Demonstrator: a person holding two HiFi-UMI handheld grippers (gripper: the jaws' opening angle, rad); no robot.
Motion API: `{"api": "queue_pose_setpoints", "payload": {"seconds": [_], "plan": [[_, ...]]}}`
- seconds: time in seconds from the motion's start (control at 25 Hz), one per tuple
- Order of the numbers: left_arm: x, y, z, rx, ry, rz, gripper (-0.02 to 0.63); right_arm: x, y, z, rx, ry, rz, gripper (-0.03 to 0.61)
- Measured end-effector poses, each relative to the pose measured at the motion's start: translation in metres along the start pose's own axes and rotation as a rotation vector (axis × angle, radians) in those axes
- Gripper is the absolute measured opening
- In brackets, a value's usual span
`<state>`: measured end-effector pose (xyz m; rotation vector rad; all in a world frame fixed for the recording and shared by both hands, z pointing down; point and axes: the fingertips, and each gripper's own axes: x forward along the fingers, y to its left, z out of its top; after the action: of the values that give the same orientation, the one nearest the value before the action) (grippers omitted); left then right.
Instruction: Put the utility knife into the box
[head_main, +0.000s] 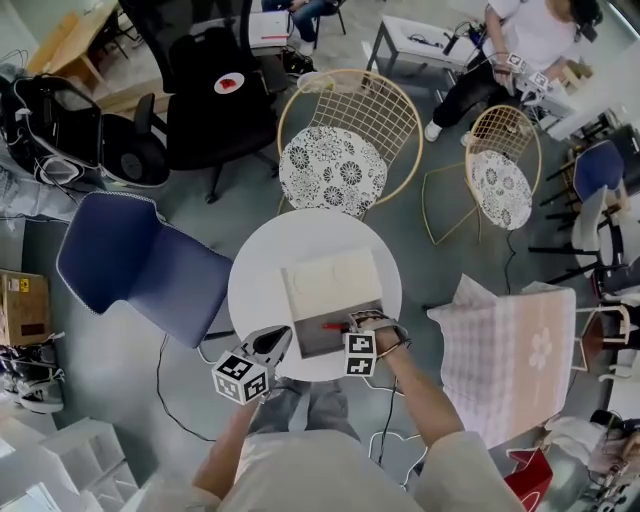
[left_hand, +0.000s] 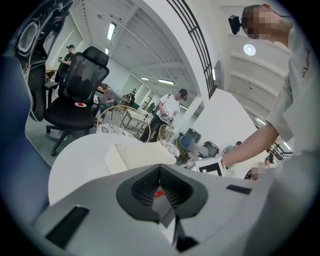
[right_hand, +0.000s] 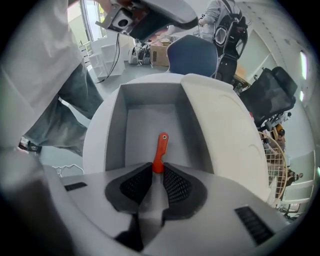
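A red utility knife (head_main: 333, 326) hangs just over the grey inside of an open box (head_main: 312, 345) on the round white table (head_main: 255, 290). The box's cream lid (head_main: 330, 280) lies folded back on the far side. My right gripper (head_main: 352, 322) is shut on the knife's near end. In the right gripper view the knife (right_hand: 160, 150) sticks out past the right gripper (right_hand: 158, 167), above the box floor (right_hand: 145, 120). My left gripper (head_main: 280, 338) hovers at the box's near left corner with its jaws together and nothing held. The left gripper (left_hand: 160, 169) faces the lid (left_hand: 135, 155).
A gold wire chair (head_main: 335, 150) stands behind the table, and a second one (head_main: 500, 170) is at the back right. A blue chair (head_main: 130, 260) is on the left and a pink-draped seat (head_main: 510, 350) on the right. People sit at the far back.
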<state>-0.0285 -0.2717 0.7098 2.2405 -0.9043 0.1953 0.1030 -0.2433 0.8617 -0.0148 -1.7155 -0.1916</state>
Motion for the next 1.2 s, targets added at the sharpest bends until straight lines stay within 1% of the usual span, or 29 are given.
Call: {"api": "queue_pose_setpoints", "payload": {"seconds": [0.44, 0.56, 0.8, 0.88, 0.92, 1.0, 1.08, 1.2], "plan": [[0.001, 0.003, -0.004, -0.012, -0.001, 0.008, 0.011, 0.009, -0.001, -0.001, 0.053, 0.035, 0.076, 0.08], [-0.001, 0.003, -0.005, -0.015, -0.003, 0.011, 0.011, 0.009, 0.0, -0.001, 0.048, 0.039, 0.089, 0.08], [-0.002, 0.0, -0.008, -0.023, -0.002, 0.012, 0.011, 0.005, -0.004, -0.002, 0.082, 0.02, 0.061, 0.081], [-0.003, -0.001, -0.009, -0.025, -0.003, 0.014, 0.011, 0.005, -0.005, -0.003, 0.104, 0.013, 0.05, 0.112], [-0.003, -0.001, -0.01, -0.024, -0.006, 0.015, 0.011, 0.005, -0.006, -0.004, 0.113, 0.009, 0.05, 0.114], [-0.003, -0.002, -0.009, -0.021, -0.012, 0.015, 0.011, 0.004, -0.007, -0.004, 0.109, 0.01, 0.058, 0.143], [-0.003, -0.002, -0.008, -0.018, -0.017, 0.015, 0.012, 0.001, -0.008, -0.006, 0.082, 0.018, 0.058, 0.163], [-0.005, -0.005, -0.008, -0.015, -0.023, 0.019, 0.012, -0.004, -0.008, -0.005, 0.08, 0.001, 0.032, 0.161]]}}
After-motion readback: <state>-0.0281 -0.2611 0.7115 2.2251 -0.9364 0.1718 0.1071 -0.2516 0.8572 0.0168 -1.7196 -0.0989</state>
